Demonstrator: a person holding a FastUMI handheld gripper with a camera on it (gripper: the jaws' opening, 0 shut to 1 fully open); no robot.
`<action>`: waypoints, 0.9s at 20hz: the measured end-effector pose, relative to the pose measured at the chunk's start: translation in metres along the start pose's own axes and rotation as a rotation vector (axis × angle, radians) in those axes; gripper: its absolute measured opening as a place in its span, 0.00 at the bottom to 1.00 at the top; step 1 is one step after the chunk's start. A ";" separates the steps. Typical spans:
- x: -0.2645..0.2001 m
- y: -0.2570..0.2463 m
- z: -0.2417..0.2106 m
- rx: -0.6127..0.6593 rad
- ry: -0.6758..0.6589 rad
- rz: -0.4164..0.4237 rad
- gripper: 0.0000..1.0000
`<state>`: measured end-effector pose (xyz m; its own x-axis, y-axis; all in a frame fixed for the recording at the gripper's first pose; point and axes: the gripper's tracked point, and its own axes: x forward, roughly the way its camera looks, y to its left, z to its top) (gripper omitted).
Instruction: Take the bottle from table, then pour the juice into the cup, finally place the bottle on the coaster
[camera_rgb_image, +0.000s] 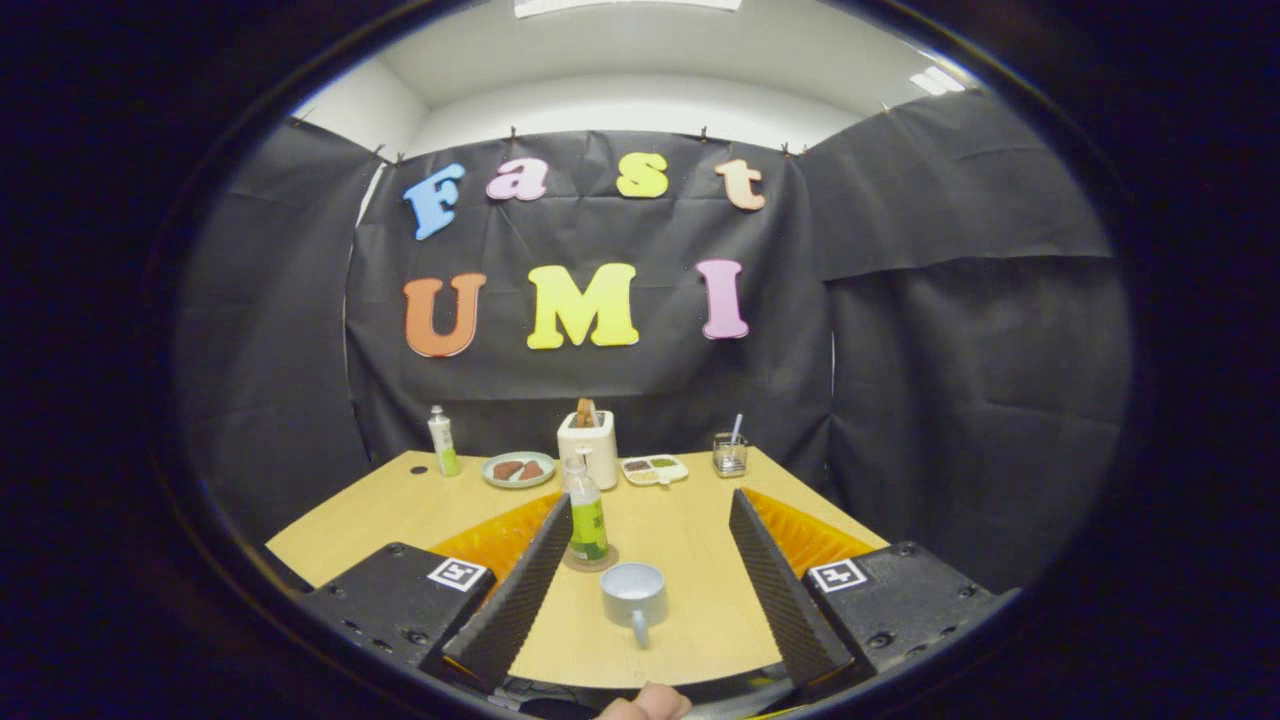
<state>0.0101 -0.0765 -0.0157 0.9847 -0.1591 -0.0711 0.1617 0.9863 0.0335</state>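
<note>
Gripper: the hand-held two-finger gripper (650, 590) has its fingers spread wide apart. They hold nothing and touch nothing.

Fingers: the left finger (515, 590) and the right finger (780, 590) stand one on each side of the cup.

Cup: the small pale blue-grey cup with a handle (634, 594) sits upright on the table, between the two fingers. Its handle points back toward the gripper. I cannot tell if there is juice in it.

Bottle: the clear plastic bottle with a white cap and a green label (586, 518) stands upright just behind the cup and a little to its left. It is right beside the left finger, but not between both fingers.

Coaster: the round brown coaster (592, 562) lies flat under the bottle. The bottle stands on it.

Table: the light wooden table (690, 540) holds the cup and all the other things.

Toaster: a cream toaster with toast sticking out (588, 446) stands far behind the cup.

Plate: a round pale green plate with brown food (518, 469) lies to the left of the toaster.

Tray: a small white tray with bits of food (654, 469) lies to the right of the toaster.

Glass: a clear glass with a straw (731, 453) stands further right, well behind the cup.

Second bottle: a white and green bottle (443, 441) stands far back, well to the left of the cup.
</note>
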 end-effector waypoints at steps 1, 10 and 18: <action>-0.004 0.001 0.003 0.001 -0.014 0.003 1.00; -0.032 0.028 0.005 -0.062 -0.068 0.042 1.00; -0.035 0.037 0.010 -0.072 -0.084 0.049 1.00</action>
<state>-0.0177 -0.0344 -0.0024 0.9937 -0.1112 0.0128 0.1116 0.9931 -0.0367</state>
